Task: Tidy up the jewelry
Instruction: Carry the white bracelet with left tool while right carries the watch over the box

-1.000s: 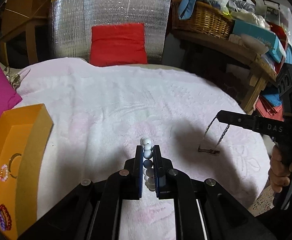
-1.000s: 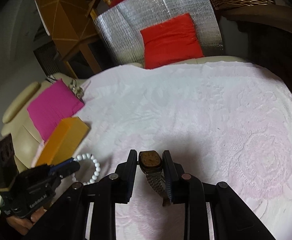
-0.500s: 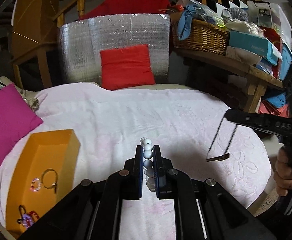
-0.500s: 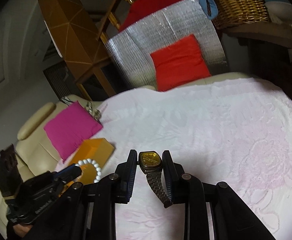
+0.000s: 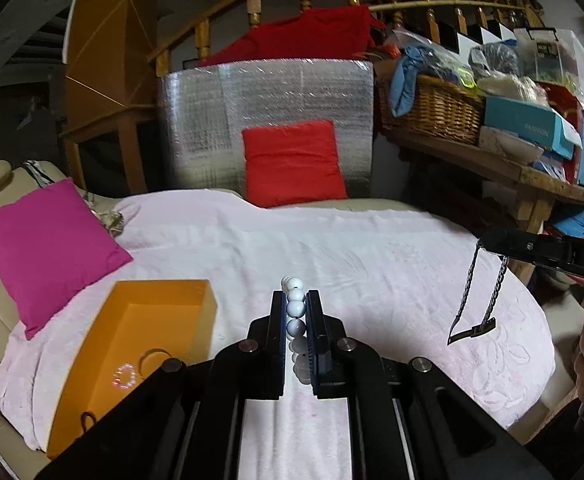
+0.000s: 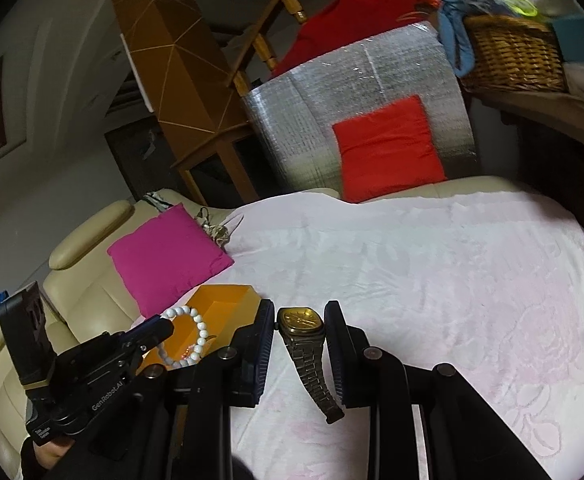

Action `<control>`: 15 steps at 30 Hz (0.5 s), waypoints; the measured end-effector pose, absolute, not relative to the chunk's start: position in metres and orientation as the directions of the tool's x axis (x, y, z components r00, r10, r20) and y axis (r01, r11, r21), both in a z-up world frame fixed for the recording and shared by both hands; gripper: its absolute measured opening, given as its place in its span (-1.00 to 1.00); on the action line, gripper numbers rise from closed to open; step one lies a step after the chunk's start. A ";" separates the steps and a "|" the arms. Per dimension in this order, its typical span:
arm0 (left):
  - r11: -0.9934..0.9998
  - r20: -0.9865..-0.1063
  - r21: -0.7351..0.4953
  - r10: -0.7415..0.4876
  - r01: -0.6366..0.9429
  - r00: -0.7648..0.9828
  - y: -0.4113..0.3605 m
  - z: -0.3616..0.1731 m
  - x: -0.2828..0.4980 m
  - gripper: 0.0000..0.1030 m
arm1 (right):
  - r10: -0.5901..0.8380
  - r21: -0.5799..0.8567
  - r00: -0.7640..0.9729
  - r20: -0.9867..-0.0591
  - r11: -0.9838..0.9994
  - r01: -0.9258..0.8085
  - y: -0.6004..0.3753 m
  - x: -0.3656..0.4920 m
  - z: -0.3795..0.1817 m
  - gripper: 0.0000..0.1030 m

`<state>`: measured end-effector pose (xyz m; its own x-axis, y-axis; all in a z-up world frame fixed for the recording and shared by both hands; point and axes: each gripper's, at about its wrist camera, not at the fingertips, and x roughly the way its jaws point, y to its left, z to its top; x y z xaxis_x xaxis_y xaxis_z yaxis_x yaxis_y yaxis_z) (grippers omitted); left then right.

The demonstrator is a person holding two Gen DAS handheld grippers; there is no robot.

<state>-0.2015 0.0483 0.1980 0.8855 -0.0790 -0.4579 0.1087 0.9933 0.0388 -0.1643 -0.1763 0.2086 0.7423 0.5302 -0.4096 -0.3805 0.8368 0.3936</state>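
Observation:
My left gripper [image 5: 295, 300] is shut on a white bead bracelet [image 5: 295, 312], held above the pink bedspread just right of the orange box [image 5: 104, 340]. The box holds a sparkly ring [image 5: 125, 376], a thin hoop [image 5: 154, 358] and a dark piece at its near end. My right gripper [image 6: 299, 316] is shut on a gold-faced watch [image 6: 301, 320]; its metal band [image 6: 314, 372] hangs down. In the left wrist view the band [image 5: 472, 304] dangles from the right gripper [image 5: 492, 242] at the far right. In the right wrist view the bracelet [image 6: 190, 336] hangs over the box [image 6: 216, 304].
A magenta cushion [image 5: 48, 248] lies left of the box on the cream sofa. A red cushion [image 5: 292, 160] leans on a silver foil panel [image 5: 268, 120] at the back. A cluttered wooden shelf with a wicker basket [image 5: 432, 108] stands at the right. The pink bedspread [image 5: 352, 248] covers the middle.
Both grippers have risen and tilted up, each still holding its piece. The box and cushions now show further in, and the watch band hangs free of the bedspread.

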 end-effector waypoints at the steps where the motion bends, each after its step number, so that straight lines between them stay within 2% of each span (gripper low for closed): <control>1: 0.994 -0.455 0.037 -0.074 0.102 0.888 0.052 0.199 -0.203 -0.81 | 0.536 0.391 0.739 -0.408 0.834 -0.389 -0.170 -0.163 0.211 -0.46; 15: 0.997 -0.417 0.005 0.076 -0.082 0.906 0.130 0.204 -0.214 -0.81 | 0.621 0.321 0.669 -0.408 0.784 -0.531 -0.057 -0.159 0.239 -0.46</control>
